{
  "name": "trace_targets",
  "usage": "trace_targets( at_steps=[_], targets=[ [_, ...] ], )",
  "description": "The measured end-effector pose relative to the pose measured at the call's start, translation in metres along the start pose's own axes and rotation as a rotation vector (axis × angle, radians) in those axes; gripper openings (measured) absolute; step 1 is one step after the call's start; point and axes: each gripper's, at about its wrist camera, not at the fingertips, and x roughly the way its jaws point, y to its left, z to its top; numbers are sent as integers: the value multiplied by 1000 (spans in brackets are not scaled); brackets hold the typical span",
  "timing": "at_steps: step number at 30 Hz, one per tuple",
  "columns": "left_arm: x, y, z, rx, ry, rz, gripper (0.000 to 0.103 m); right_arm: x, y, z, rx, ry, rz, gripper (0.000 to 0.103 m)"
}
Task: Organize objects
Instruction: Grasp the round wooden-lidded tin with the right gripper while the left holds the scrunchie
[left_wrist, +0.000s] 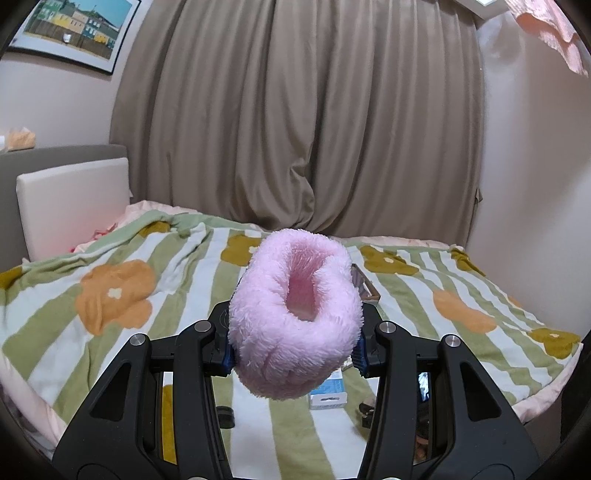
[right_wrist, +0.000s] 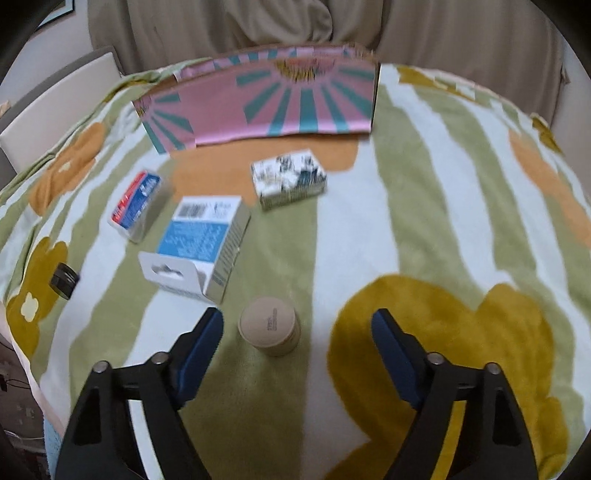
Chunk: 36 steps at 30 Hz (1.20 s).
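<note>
My left gripper (left_wrist: 295, 354) is shut on a fluffy pink slipper (left_wrist: 291, 317), held up over the bed with its opening facing the camera. My right gripper (right_wrist: 297, 323) stands open just above a small round tan tin (right_wrist: 269, 326) on the flowered blanket (right_wrist: 424, 206); the tin sits between the blue pads, nearer the left one, with gaps on both sides. Beyond it lie a blue and white box (right_wrist: 199, 243), a red and blue pack (right_wrist: 136, 205) and a patterned white box (right_wrist: 288, 179). A pink box with teal rays (right_wrist: 258, 103) stands at the back.
A small black lid (right_wrist: 63, 280) lies near the blanket's left edge. Brown curtains (left_wrist: 303, 110) hang behind the bed, and a cream headboard (left_wrist: 70, 199) is at the left. The blue and white box (left_wrist: 328, 395) shows below the slipper in the left wrist view.
</note>
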Motion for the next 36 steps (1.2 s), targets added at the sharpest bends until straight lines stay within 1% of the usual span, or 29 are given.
trace_targets(
  at_steps=[5, 9, 15, 17, 20, 26, 36],
  targets=[
    [1, 3, -3, -6, 12, 5, 43, 13, 6, -3, -12, 27, -2, 62],
    [1, 5, -5, -13, 16, 7, 43, 17, 11, 0, -32, 29, -15, 58],
    [1, 8, -9, -18, 24, 5, 43, 20, 11, -2, -29, 31, -29, 43],
    [1, 8, -9, -20, 26, 4, 43, 20, 10, -2, -26, 28, -21, 35],
    [1, 9, -10, -22, 26, 5, 43, 21, 11, -2, -27, 29, -16, 31],
    [0, 13, -11, -25, 28, 10, 43, 18, 12, -2, -23, 18, -19, 31],
    [0, 17, -13, -30, 32, 10, 43, -9, 10, 5, -13, -42, -27, 31]
  ],
)
